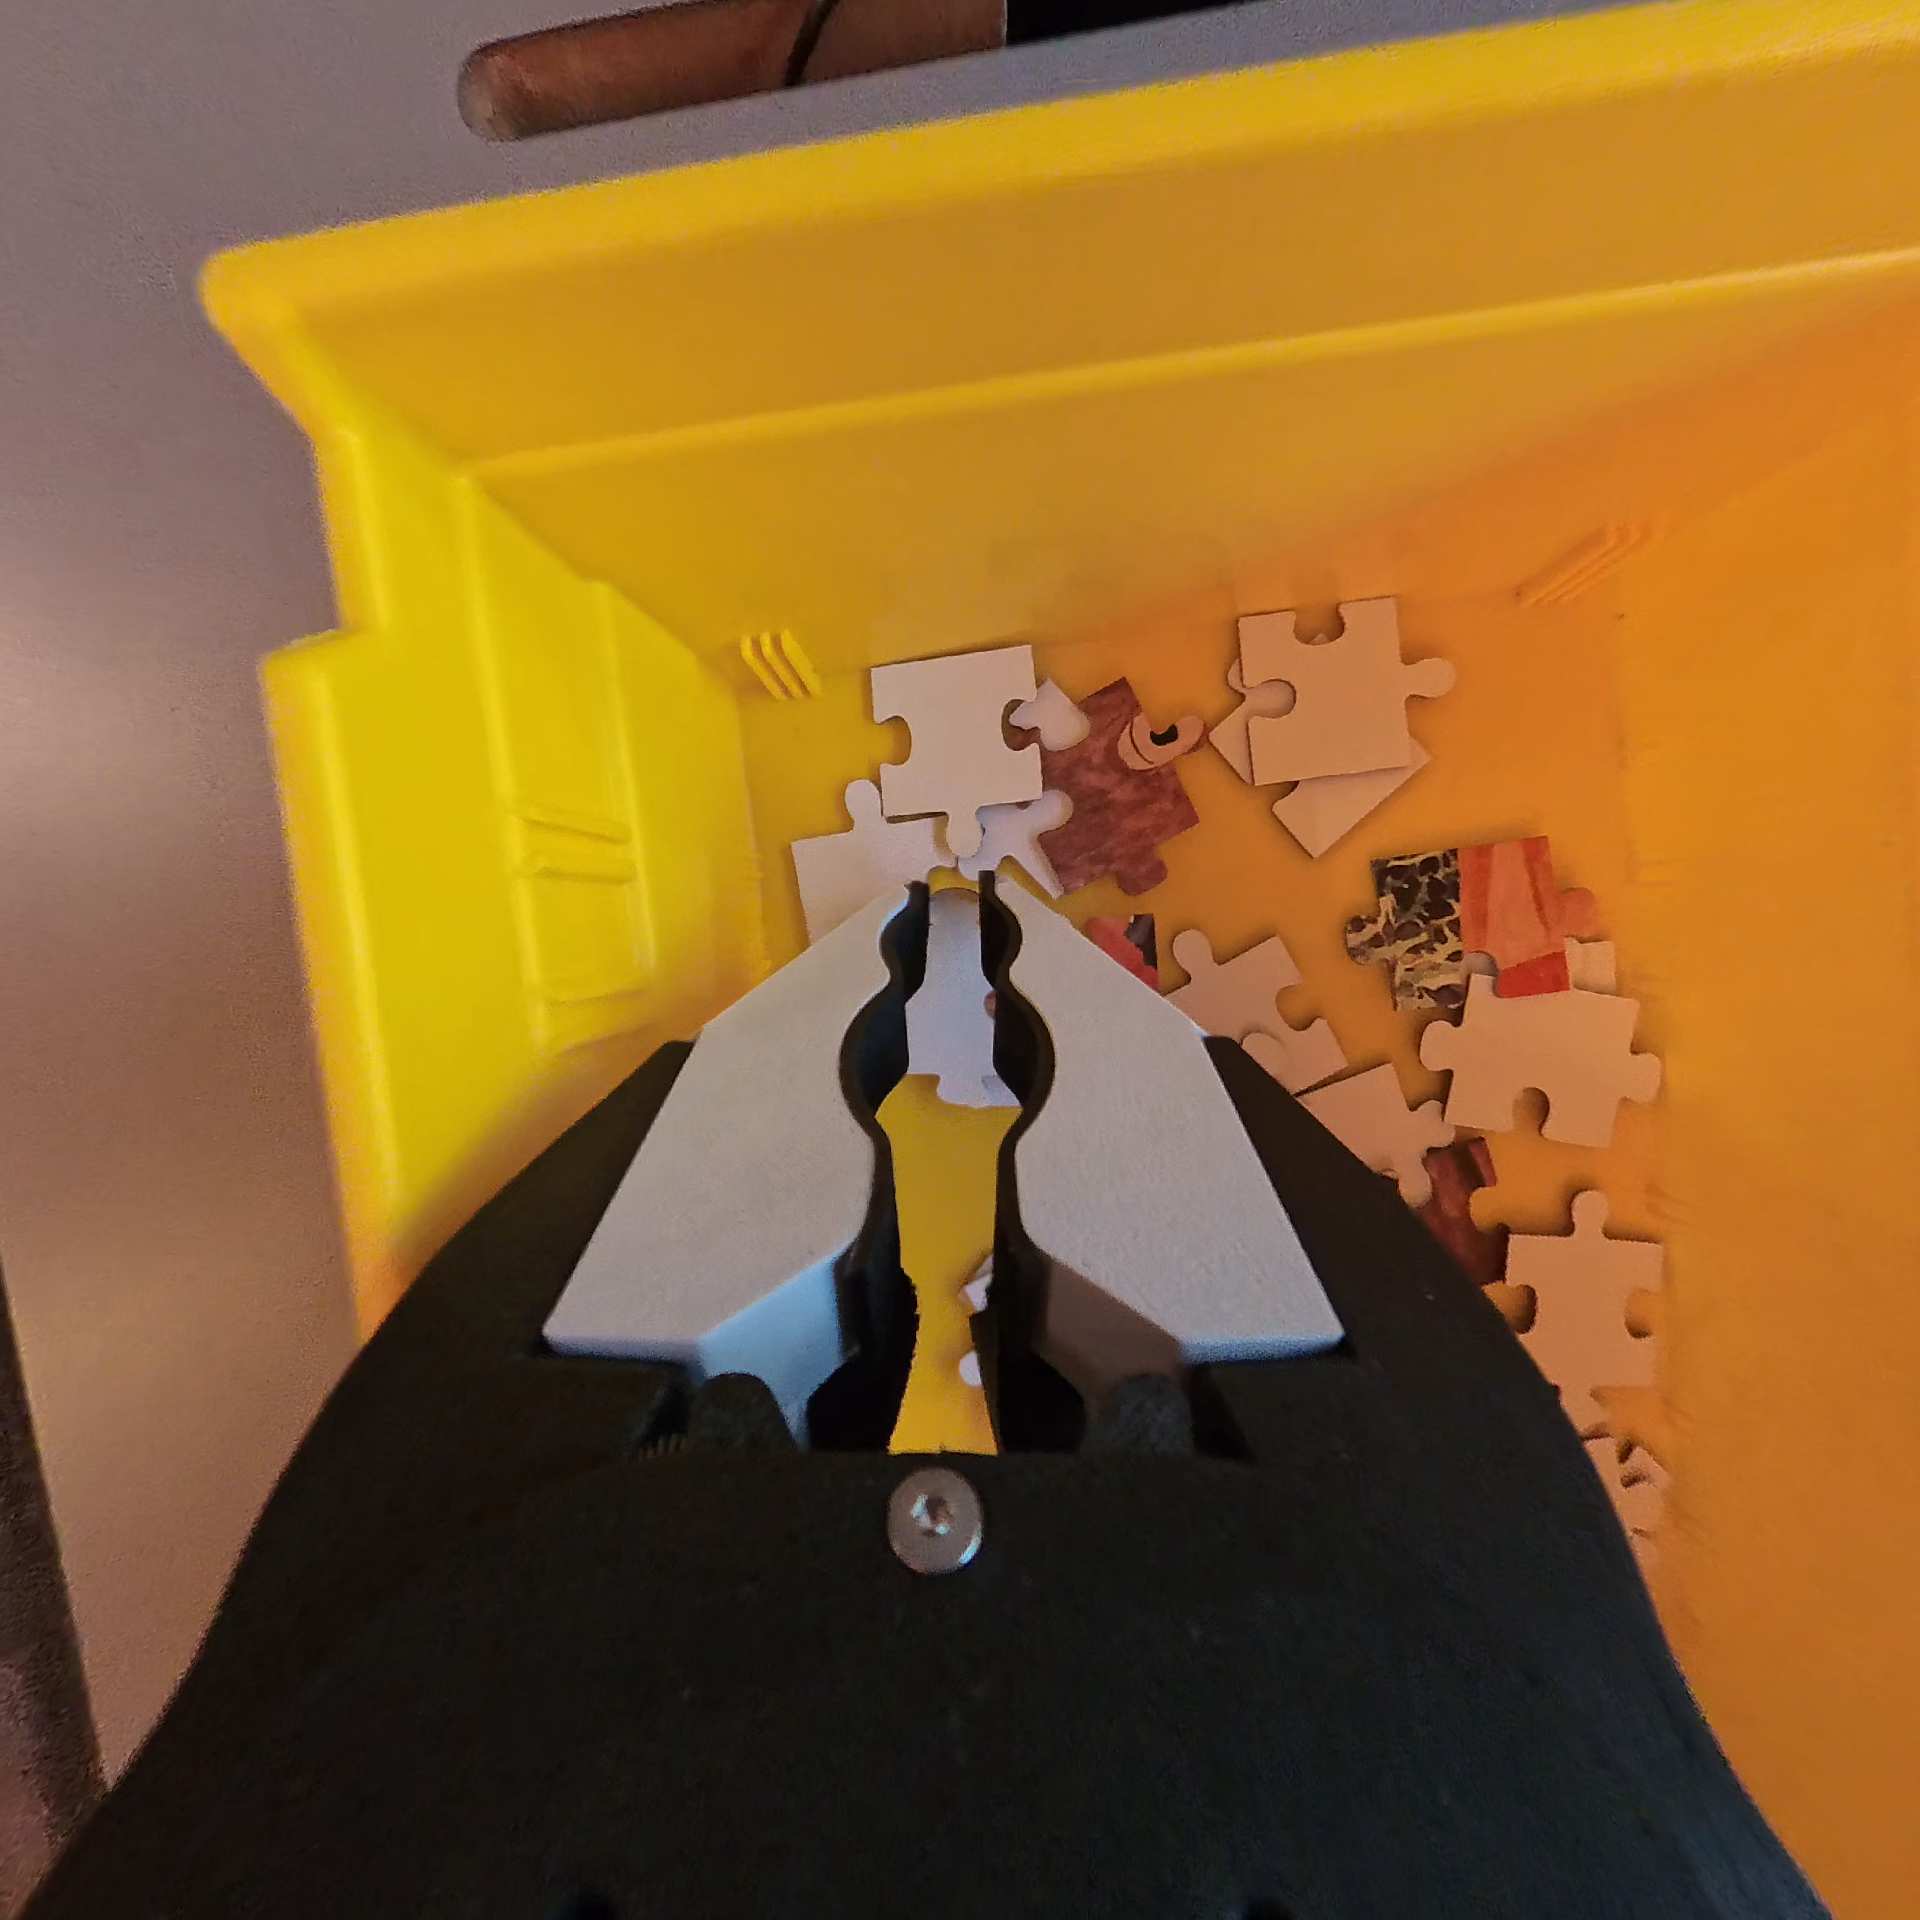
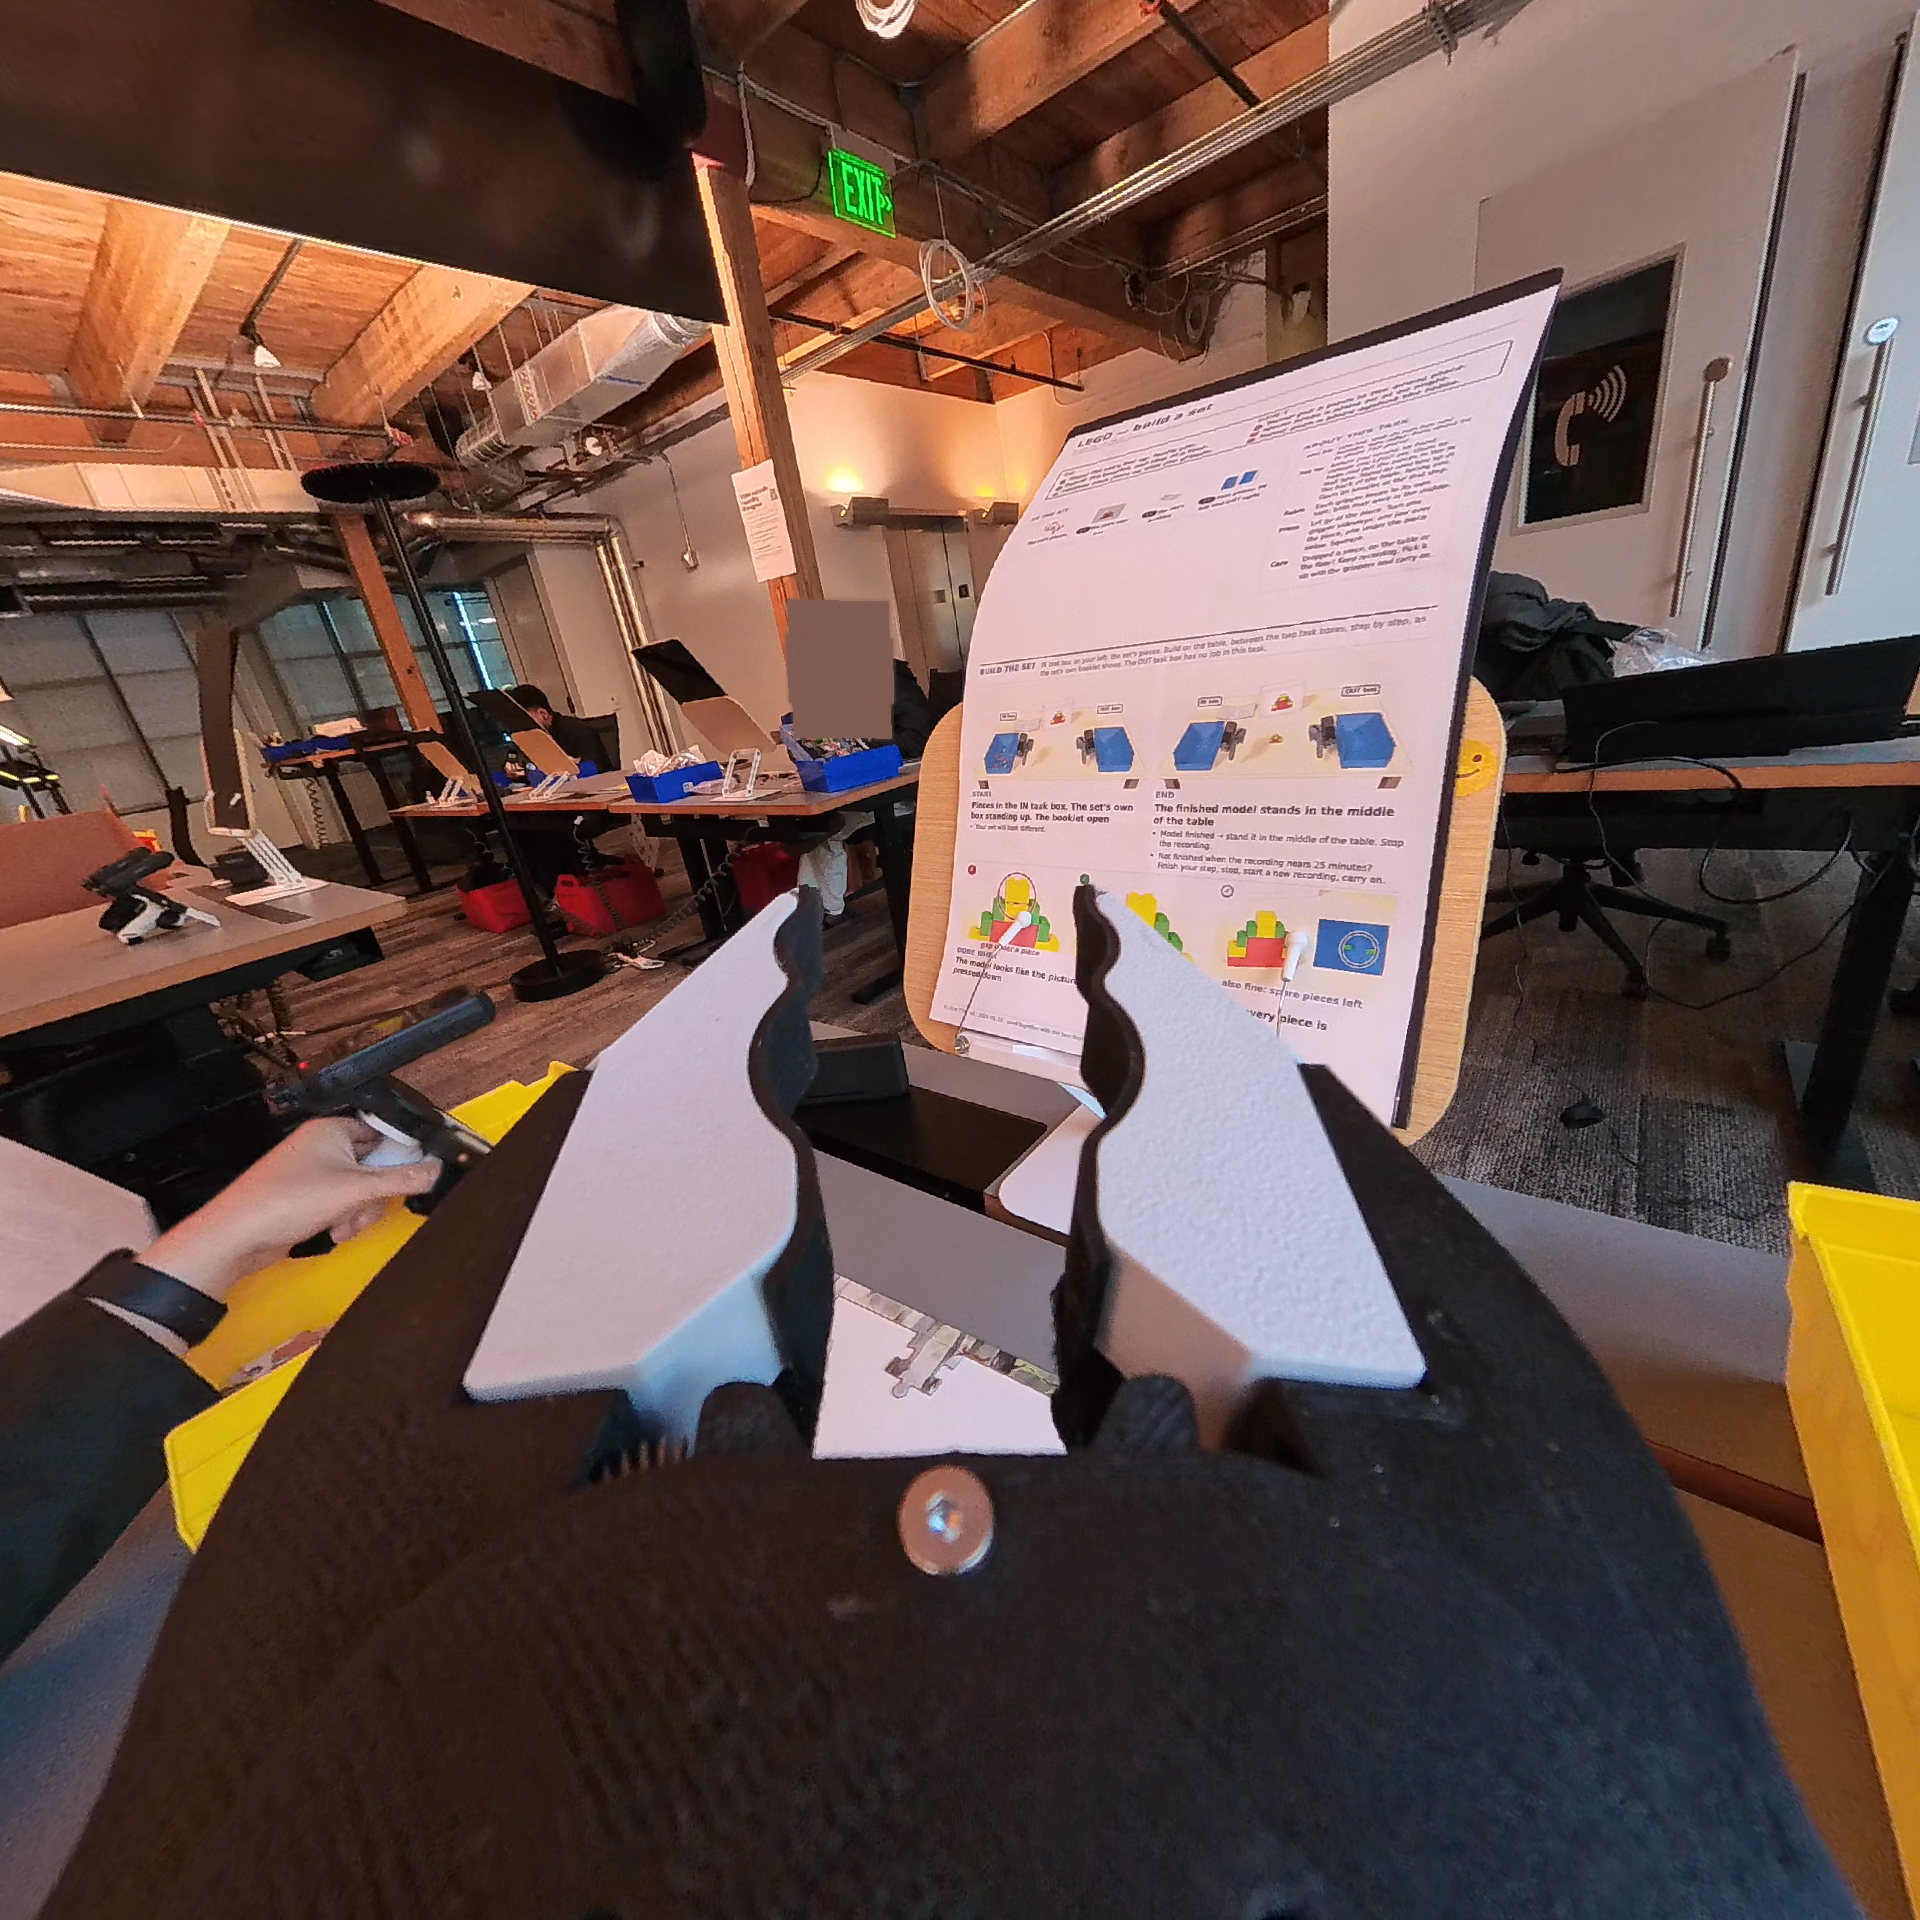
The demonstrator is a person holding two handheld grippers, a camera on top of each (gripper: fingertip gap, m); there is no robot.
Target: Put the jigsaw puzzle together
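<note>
My left gripper (image 1: 951,888) reaches down into a yellow bin (image 1: 831,520) of loose jigsaw pieces. Its fingers stand only a narrow slit apart. A white piece (image 1: 951,997) shows through the slit; I cannot tell whether it is gripped or lies beneath. Most pieces lie white back up (image 1: 956,727); a brown printed one (image 1: 1117,800) and an orange-and-black one (image 1: 1475,914) lie face up. My right gripper (image 2: 940,914) is open and empty, held above the table. Below it lies a white sheet (image 2: 935,1403) with a few joined pieces (image 2: 956,1361).
In the right wrist view a person's hand (image 2: 312,1174) holds the other gripper (image 2: 405,1081) over the yellow bin (image 2: 301,1309) at left. A second yellow bin (image 2: 1860,1455) stands at right. An instruction sheet on a wooden stand (image 2: 1226,727) stands at the table's far side. Some 60 cm of space lies between my two pairs of fingers.
</note>
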